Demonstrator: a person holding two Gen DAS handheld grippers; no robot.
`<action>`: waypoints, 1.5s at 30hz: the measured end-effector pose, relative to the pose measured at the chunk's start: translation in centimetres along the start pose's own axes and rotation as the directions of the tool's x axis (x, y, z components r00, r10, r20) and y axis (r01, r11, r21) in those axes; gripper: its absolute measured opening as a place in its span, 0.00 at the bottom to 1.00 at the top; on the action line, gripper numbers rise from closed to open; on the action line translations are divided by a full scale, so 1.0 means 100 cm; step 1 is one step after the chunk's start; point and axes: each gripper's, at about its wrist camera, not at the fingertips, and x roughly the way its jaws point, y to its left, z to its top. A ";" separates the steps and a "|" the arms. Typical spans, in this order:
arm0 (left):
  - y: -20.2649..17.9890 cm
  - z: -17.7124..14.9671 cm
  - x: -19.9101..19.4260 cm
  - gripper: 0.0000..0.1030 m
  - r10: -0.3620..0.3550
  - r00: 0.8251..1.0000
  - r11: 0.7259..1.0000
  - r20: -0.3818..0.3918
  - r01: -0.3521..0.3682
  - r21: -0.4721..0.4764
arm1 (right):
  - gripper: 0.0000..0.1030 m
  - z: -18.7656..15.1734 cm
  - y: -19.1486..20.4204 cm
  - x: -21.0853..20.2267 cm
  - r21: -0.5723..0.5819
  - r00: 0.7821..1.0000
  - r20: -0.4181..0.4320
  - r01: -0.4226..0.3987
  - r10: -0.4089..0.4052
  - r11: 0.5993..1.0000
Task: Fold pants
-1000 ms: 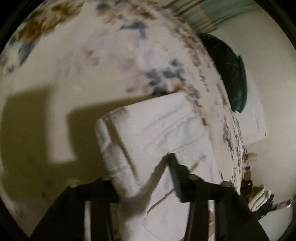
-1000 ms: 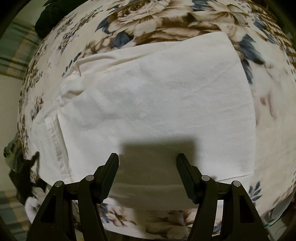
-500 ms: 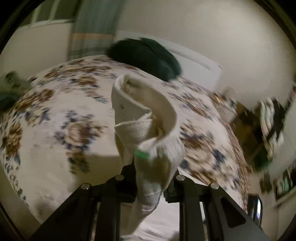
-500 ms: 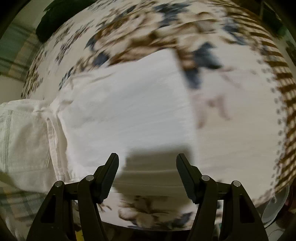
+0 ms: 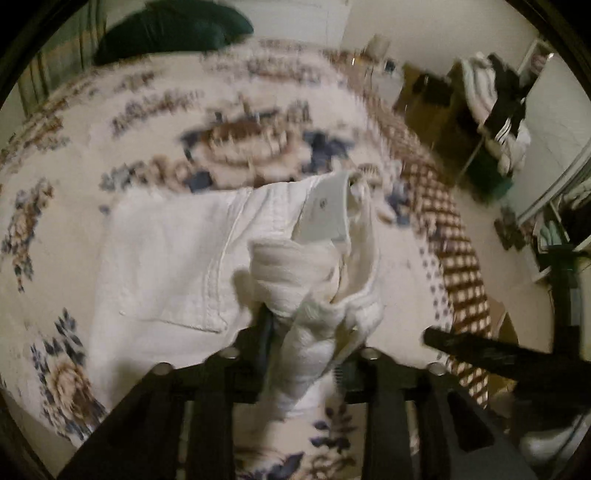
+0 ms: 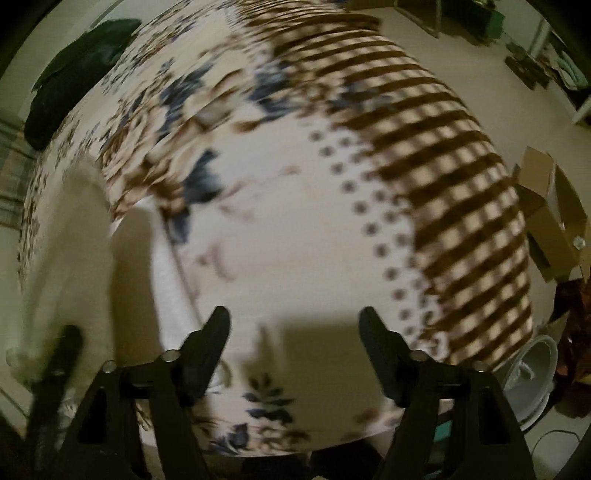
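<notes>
Spotted a dark green pillow [image 5: 173, 29] at the far left of the bed, out of the way. Found the white cotton pants [image 5: 166, 258] spread on the cream floral bedspread [image 5: 55, 229], back pocket up, left of centre in the left wrist view. Saw the black left gripper [image 5: 303, 332] pinched together on a bunched, twisted end of that cloth, raised off the bed, a pale label showing just above. Judged the step as carrying this end across to lay one half over the other. Would do it well by keeping the pinch firm, travelling low and level, and lining edge to edge before letting go; otherwise risked a lumpy, skewed fold. Could not tell through the blur which part of the garment was held. Farther right, made out a loaded clothes rack [image 5: 495, 110] on the floor, well apart from the work.

In the right wrist view, caught the pants only as a pale blur at the left edge. Saw the black right gripper [image 6: 293, 332] with fingers spread wide, holding nothing, over bare bedspread. To its right, noticed an open brown cardboard box [image 6: 550, 221] and a white round tub [image 6: 535, 365] on the floor beside the bed.
</notes>
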 end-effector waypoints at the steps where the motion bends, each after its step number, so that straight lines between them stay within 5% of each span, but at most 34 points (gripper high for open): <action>1: -0.001 0.000 -0.001 0.36 -0.019 1.000 1.000 -0.011 0.019 -0.013 | 0.76 0.001 -0.007 -0.002 0.014 0.999 -0.003 -0.034 0.034 0.999; 2: -0.001 0.000 -0.008 0.48 -0.035 0.999 0.999 -0.002 0.035 -0.024 | 0.76 0.002 -0.011 -0.005 0.022 0.998 0.002 -0.060 0.060 0.998; 3: 0.001 0.001 -0.014 0.74 -0.035 0.999 0.999 0.010 0.036 -0.027 | 0.76 0.004 -0.010 -0.007 0.033 0.996 0.007 -0.090 0.090 0.995; 5: 0.008 0.003 -0.032 0.87 -0.039 0.999 0.998 0.032 0.040 -0.040 | 0.77 0.003 -0.009 -0.009 0.042 0.988 0.003 -0.155 0.155 0.987; 8: 0.032 0.012 -0.046 0.88 -0.001 0.999 0.998 0.046 0.004 -0.070 | 0.93 0.010 0.014 0.000 0.034 0.958 -0.008 -0.285 0.285 0.958; 10: 0.056 0.021 -0.047 0.88 0.061 0.997 0.994 0.047 -0.057 -0.088 | 0.94 0.014 0.035 0.017 0.015 0.932 -0.057 -0.358 0.358 0.934; 17: 0.166 0.036 -0.041 0.93 0.286 0.958 0.945 -0.028 -0.287 -0.156 | 0.94 0.040 0.083 0.090 -0.046 0.919 -0.142 -0.377 0.368 0.925; 19: 0.186 0.039 -0.042 0.93 0.330 0.943 0.928 -0.035 -0.331 -0.170 | 0.87 0.041 0.087 0.110 -0.015 0.870 -0.180 -0.469 0.459 0.883; 20: 0.193 0.040 -0.042 0.93 0.335 0.942 0.925 -0.037 -0.336 -0.178 | 0.53 0.039 0.091 0.111 -0.030 0.866 -0.178 -0.479 0.467 0.877; 21: 0.199 0.043 -0.040 0.93 0.326 0.944 0.926 -0.042 -0.328 -0.185 | 0.23 0.038 0.093 0.109 -0.038 0.877 -0.173 -0.462 0.449 0.886; 26: 0.213 0.065 -0.024 0.93 0.260 0.964 0.934 -0.053 -0.265 -0.239 | 0.10 0.027 0.100 0.056 -0.085 0.913 -0.081 -0.405 0.399 0.910; 33: 0.182 0.095 0.024 0.93 0.181 0.981 0.963 -0.070 -0.191 -0.189 | 0.10 0.042 0.063 0.019 -0.053 0.979 0.015 -0.202 0.203 0.978; 40: 0.170 0.110 0.116 0.97 0.139 0.967 0.977 -0.215 -0.169 -0.128 | 0.10 0.061 0.023 0.058 -0.004 0.990 -0.024 -0.142 0.141 0.990; 43: 0.191 0.113 0.140 1.00 0.039 0.963 0.976 -0.265 -0.094 -0.198 | 0.12 0.066 0.019 0.075 0.012 0.991 -0.049 -0.123 0.124 0.992; 45: 0.197 0.115 0.136 1.00 0.038 0.964 0.968 -0.263 -0.101 -0.230 | 0.35 0.068 0.019 0.081 -0.006 0.991 -0.074 -0.111 0.110 0.994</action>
